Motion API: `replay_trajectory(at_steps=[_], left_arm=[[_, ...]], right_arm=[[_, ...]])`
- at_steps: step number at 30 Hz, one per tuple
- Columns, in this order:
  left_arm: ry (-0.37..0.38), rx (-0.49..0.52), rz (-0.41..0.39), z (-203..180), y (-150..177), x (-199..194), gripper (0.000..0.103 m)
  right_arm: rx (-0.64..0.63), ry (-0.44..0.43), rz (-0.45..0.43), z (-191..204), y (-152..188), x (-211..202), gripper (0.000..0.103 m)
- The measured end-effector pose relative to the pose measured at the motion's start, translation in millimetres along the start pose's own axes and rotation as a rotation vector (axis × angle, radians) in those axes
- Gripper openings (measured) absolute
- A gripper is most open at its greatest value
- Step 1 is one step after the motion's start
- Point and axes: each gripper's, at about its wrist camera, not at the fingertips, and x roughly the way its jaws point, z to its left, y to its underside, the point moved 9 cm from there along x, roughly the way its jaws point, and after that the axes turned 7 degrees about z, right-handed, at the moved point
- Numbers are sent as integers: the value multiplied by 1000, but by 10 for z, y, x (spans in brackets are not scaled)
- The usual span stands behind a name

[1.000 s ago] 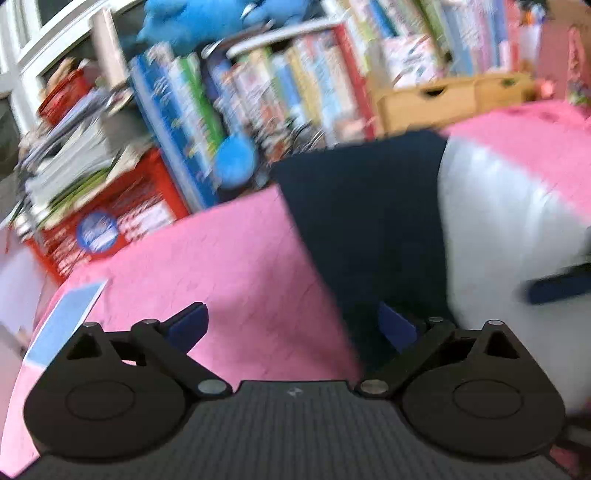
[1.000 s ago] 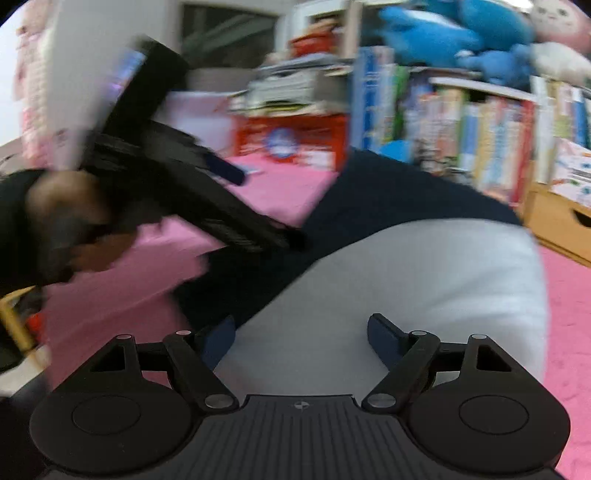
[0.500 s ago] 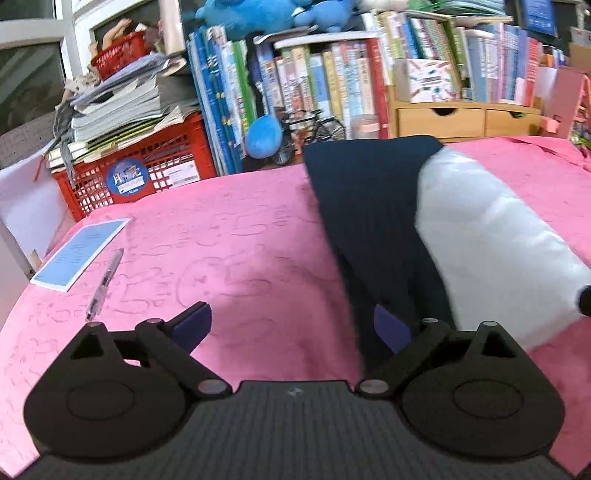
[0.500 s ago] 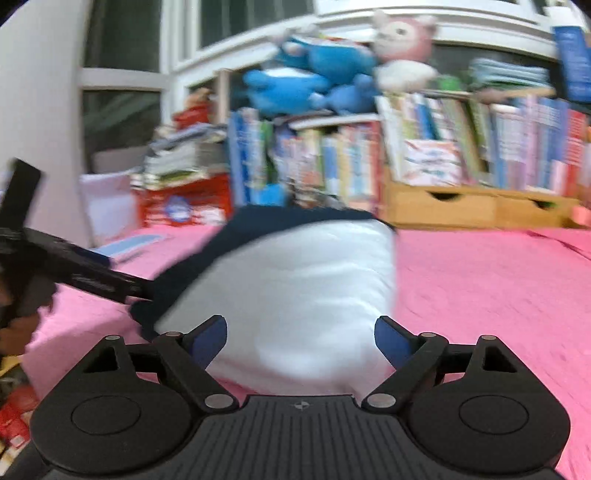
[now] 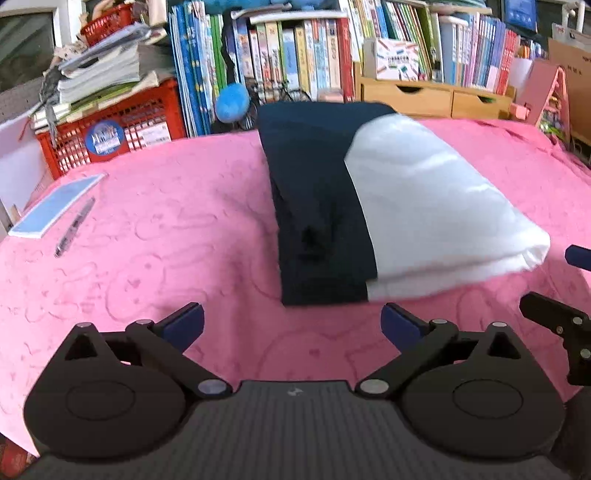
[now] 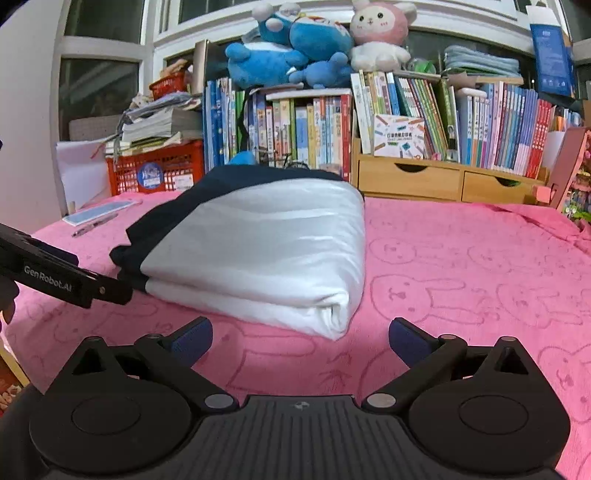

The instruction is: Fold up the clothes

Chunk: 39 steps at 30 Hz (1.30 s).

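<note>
The folded garment [image 6: 258, 254], judged soft and light, is best taken at its layered near edge, while both hand-held grippers [image 5: 291, 325] [image 6: 300, 341] are opening wide, empty.

A pink cloth [image 6: 461, 266] with bunny drawings covers the table. Near its far left corner lies a blue notepad [image 5: 55, 206], with a pen [image 5: 74, 227] just beside it. Behind the table stands a red crate [image 6: 159, 173] with a pile of papers [image 6: 159, 123] on top. Next to it is a long row of books [image 6: 295, 129]. Blue plush toys [image 6: 291, 51] and a pink bunny toy [image 6: 380, 33] sit on the books. A wooden drawer box [image 6: 447, 181] stands under more books.
</note>
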Motion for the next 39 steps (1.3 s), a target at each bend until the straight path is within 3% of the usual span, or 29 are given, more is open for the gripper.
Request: replay_trajectory(at_steps=[8,20,33,39], left_arm=[[44,-50,14,18,105,106,103],[46,-50,-35,41,114,98,103],[53,-43,-37,52,119,95,103],[142,49,-10,-83,82,-4,103]], right_arm=[[10,28,49,-29,161,96,103],[18,41,13,-29,178,125,103],[21,46,44,-24,166,141,103],[-29,27,90,-56,102,138,103]])
